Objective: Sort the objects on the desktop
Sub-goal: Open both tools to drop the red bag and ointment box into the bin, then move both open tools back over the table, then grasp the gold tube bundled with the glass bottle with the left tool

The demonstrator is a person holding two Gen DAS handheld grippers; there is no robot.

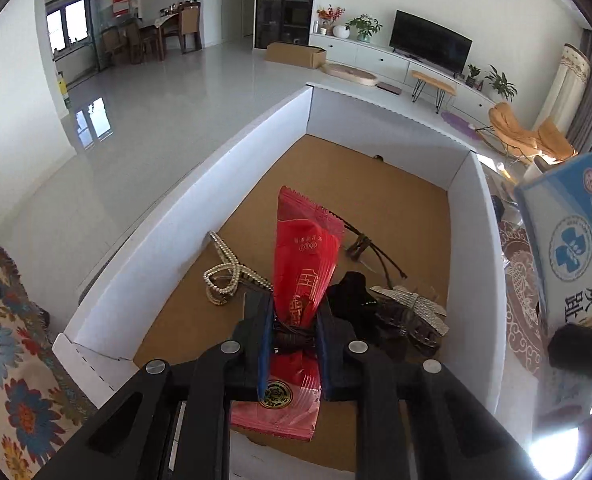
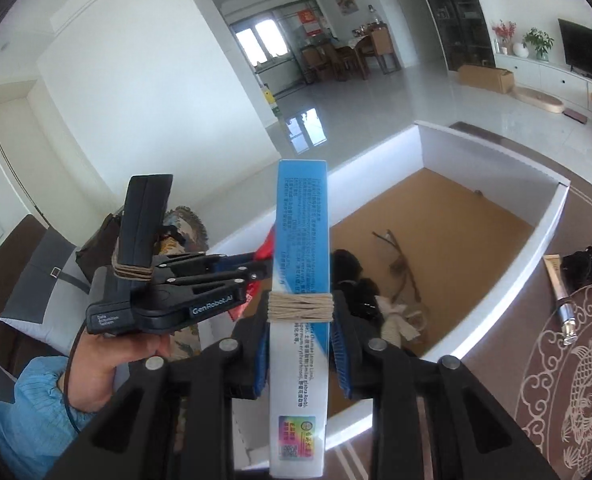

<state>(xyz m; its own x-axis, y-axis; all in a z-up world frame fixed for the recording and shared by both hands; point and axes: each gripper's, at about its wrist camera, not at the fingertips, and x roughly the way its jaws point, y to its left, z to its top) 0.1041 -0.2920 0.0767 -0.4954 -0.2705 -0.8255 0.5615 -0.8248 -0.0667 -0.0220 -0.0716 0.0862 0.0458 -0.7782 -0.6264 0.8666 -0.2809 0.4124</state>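
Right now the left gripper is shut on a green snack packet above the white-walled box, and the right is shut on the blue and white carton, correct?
Not quite: the snack packet is red, not green, as the left wrist view shows. The left gripper is shut on it above the white-walled box, and the right gripper is shut on the blue and white carton.

A red snack packet is pinched upright above the white-walled box, beside a raised blue-and-white carton.
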